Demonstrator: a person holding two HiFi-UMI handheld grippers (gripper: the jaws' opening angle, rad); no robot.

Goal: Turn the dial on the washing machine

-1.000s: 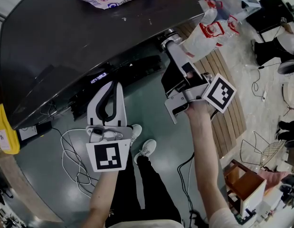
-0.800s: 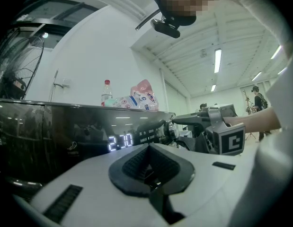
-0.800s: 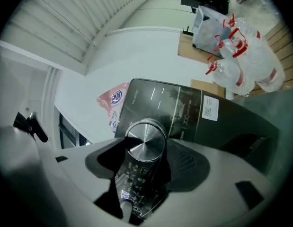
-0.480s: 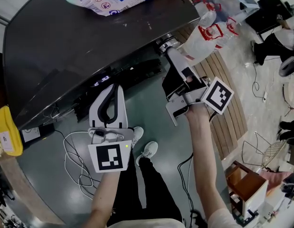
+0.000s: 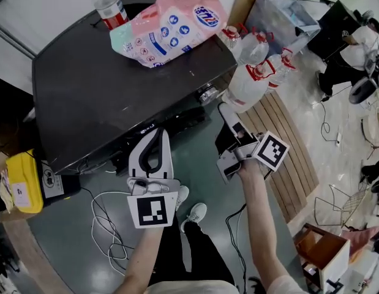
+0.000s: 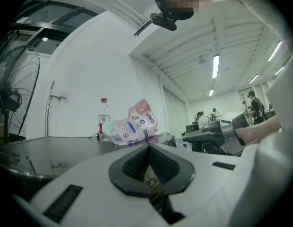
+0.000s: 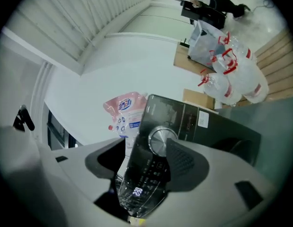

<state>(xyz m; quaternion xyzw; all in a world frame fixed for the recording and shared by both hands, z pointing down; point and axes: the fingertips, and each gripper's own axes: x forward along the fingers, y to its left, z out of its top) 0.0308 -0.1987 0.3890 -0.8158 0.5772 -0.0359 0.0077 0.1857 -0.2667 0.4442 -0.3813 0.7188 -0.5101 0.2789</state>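
L gripper [image 5: 157, 135], white w/ black pads, is held low before the machine's front. Its jaws are clenched together on nothing. R gripper [image 5: 226, 111] sits just right of it, jaws released and spread wide, gripping nothing.

The round silver dial [image 5: 207, 95] is framed btwn the R jaws in the right gripper view, just beyond the tips and not touched. It sits at the right end of the glossy control panel [image 7: 151, 174] on the dark grey washing machine [image 5: 116, 84]. Its short axis points straight out of the front face, toward the R gripper.

Vs a second ago: the R gripper's tips were right at the dial, and now they have drawn back, leaving a gap. The L gripper is much where it was. More of the machine's top is in view.

On the floor lie white cables [image 5: 103, 219], w/ a yellow container [image 5: 21, 182] at the left. Clear water jugs w/ red handles [image 5: 256, 72] crowd the machine's right corner, close beside the dial and R gripper. On top lie a pink-and-mint refill pouch [image 5: 171, 26] and, behind it, a clear red-labelled bottle [image 5: 108, 5].
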